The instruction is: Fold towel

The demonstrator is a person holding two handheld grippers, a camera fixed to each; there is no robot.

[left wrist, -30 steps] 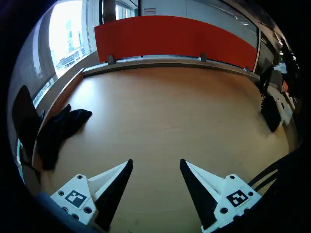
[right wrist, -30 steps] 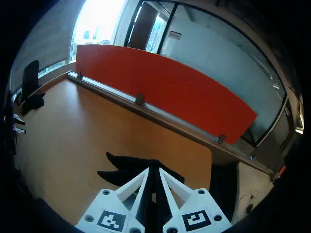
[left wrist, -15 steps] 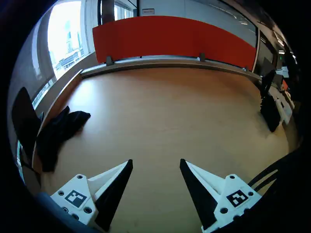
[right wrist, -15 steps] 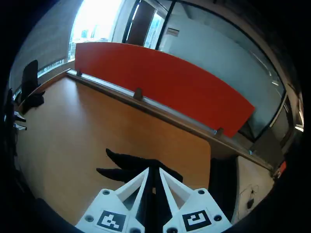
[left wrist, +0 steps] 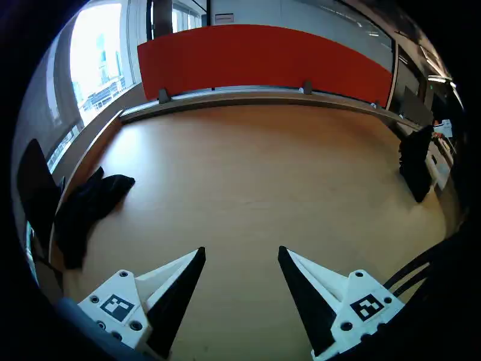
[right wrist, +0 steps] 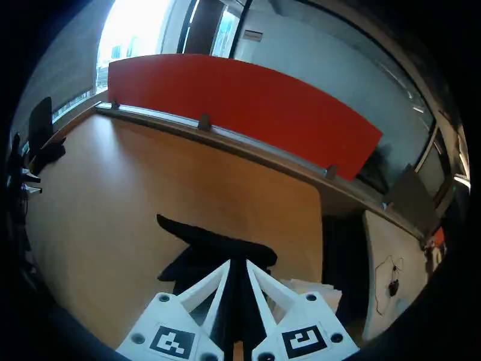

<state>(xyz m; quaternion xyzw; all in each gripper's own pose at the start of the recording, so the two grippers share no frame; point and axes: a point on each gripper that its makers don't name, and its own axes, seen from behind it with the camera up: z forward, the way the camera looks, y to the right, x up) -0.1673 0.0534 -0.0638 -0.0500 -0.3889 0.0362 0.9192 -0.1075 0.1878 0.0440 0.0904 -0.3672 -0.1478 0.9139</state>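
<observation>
Black towel (right wrist: pixel 207 243) sits lower centre of frame, pinched by right tool (right wrist: pixel 238 268); left tool (left wrist: pixel 240 249) spread over bare desk (left wrist: pixel 252 168). Best: lay it flat mid-desk, then grab 2 corners.

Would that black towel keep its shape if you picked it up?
Probably floppy: the black towel bunches in uneven folds where the right hand-held gripper pinches it. Likely light, too, since a pinch that narrow seems enough to hold it.

The right gripper (right wrist: pixel 239 265) swung toward 3 o'clock, and the black towel (right wrist: pixel 210 248) pinched in it bunched up tighter. A pale stack (right wrist: pixel 306 290), possibly folded cloths, came into sight at 5 o'clock.
</observation>
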